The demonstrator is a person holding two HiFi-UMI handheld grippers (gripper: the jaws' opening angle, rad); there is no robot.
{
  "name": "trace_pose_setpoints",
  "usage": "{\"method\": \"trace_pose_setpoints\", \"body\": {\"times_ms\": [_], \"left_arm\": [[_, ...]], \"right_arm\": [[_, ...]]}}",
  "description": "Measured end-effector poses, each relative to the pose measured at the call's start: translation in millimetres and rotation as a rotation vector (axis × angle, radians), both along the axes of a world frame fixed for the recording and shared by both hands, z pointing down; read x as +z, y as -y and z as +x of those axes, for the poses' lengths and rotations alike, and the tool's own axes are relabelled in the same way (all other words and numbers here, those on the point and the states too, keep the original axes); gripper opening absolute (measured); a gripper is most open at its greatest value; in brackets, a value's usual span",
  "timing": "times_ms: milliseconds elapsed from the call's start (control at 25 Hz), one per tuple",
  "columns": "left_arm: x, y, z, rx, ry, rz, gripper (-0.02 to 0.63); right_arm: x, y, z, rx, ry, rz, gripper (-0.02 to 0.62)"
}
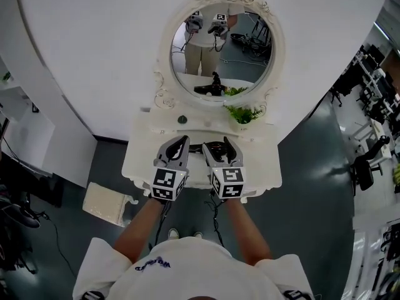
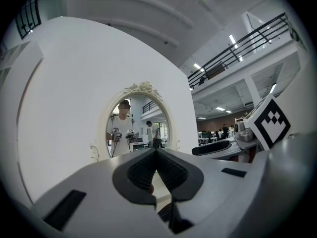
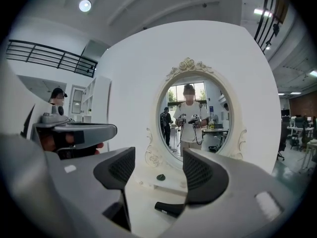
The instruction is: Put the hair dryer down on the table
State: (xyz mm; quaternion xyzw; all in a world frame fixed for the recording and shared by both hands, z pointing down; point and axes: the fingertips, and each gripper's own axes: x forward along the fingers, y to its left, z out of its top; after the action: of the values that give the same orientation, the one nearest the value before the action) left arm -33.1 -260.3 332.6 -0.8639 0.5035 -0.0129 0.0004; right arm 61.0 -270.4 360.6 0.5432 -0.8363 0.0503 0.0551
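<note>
The black hair dryer point(image 1: 214, 149) lies on the white vanity table point(image 1: 262, 161), in front of the oval mirror point(image 1: 219, 49). My right gripper point(image 1: 220, 147) hovers over it, open, with one jaw on each side and nothing held. In the right gripper view, a black end of the dryer point(image 3: 168, 208) rests on the tabletop below the spread jaws point(image 3: 158, 170). My left gripper point(image 1: 181, 145) hangs just left of the dryer, shut and empty. Its pads meet at the tips in the left gripper view point(image 2: 156, 155).
A small dark round object point(image 1: 182, 119) sits at the back of the table and a green plant point(image 1: 244, 113) at the back right. A cable point(image 1: 215, 217) hangs off the table's front edge. On the floor to the left is a white box point(image 1: 106, 203).
</note>
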Motion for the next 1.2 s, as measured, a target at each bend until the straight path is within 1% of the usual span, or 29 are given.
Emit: {"method": "trace_pose_setpoints", "body": {"times_ms": [280,680,1000,1200], "left_arm": [[5.8,-2.0,-4.0,-0.004,0.005,-0.014,0.008],[5.6,-6.5,-5.8,-0.007,0.007,-0.012,0.008],[8.9,-10.0,-6.7,-0.005,0.003,-0.018,0.008],[9.1,-10.5,-7.5,-0.004,0.007,-0.016,0.008]], "right_arm": [[-4.0,1.2,4.6,0.013,0.004,0.008,0.312],[-11.2,-5.2,5.7,0.022,0.007,0.026,0.308],[-16.7,-11.7,1.9,0.014,0.001,0.046,0.253],[-20.9,-14.1,1.6,0.021,-0.001,0.062,0.183]]}}
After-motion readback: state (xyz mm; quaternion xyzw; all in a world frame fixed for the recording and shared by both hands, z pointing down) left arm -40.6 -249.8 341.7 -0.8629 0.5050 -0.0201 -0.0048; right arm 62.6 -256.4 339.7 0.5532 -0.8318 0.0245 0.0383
